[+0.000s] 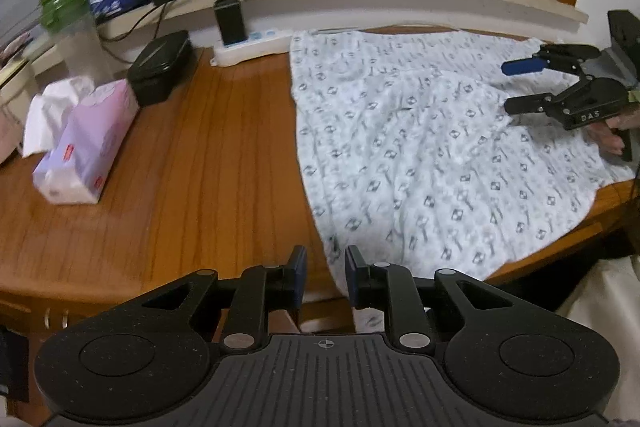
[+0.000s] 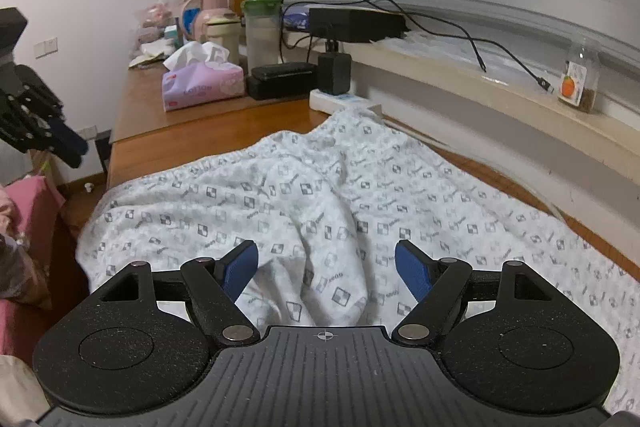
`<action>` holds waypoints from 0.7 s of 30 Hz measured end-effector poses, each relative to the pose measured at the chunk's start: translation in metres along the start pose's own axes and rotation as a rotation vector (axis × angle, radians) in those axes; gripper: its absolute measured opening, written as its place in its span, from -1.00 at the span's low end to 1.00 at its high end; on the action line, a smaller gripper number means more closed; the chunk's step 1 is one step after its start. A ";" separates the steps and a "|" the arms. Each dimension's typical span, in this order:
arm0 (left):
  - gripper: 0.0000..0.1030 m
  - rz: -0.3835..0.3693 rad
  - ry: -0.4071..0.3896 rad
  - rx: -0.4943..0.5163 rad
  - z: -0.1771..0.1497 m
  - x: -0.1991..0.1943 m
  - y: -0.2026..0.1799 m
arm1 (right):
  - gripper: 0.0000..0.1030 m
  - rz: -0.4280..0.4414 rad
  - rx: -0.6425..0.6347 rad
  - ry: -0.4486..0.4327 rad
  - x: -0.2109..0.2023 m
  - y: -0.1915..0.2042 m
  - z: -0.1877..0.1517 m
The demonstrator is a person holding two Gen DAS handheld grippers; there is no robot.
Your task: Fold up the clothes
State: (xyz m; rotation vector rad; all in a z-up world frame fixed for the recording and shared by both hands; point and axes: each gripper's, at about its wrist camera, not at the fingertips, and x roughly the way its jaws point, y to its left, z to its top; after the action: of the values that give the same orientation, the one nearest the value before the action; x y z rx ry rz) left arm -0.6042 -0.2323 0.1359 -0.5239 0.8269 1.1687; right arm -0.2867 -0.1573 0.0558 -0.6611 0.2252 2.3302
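left gripper (image 1: pixel 326 277): part open, empty, at garment (image 1: pixel 420 147) edge | right gripper (image 2: pixel 326 265): wide open, empty, over garment | counter (image 1: pixel 180 167)

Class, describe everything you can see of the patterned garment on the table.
The garment is white, soft-looking cloth printed with small grey checked squares and marks. It lies spread but rumpled on the wooden table, one edge hanging over the front. The open right gripper hovers over a raised fold; the left gripper is at its hanging edge.
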 end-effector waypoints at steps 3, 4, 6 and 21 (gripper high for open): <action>-0.57 -0.005 -0.007 0.015 0.004 0.008 -0.007 | 0.45 -0.002 -0.012 0.003 0.000 0.002 0.000; -0.52 -0.007 -0.013 0.017 0.006 0.011 -0.008 | 0.45 -0.003 -0.015 0.005 0.001 0.003 0.000; -0.31 -0.008 -0.033 0.021 0.011 0.019 -0.011 | 0.45 -0.001 -0.016 0.013 0.003 0.003 -0.002; -0.38 0.057 -0.153 -0.103 0.109 0.159 0.031 | -0.38 0.065 0.099 0.066 0.047 -0.020 0.010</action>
State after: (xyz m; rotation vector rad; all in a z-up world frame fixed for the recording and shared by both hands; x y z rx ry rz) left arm -0.5766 -0.0479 0.0782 -0.4907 0.6564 1.2918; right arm -0.3063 -0.1121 0.0404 -0.6917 0.3955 2.3440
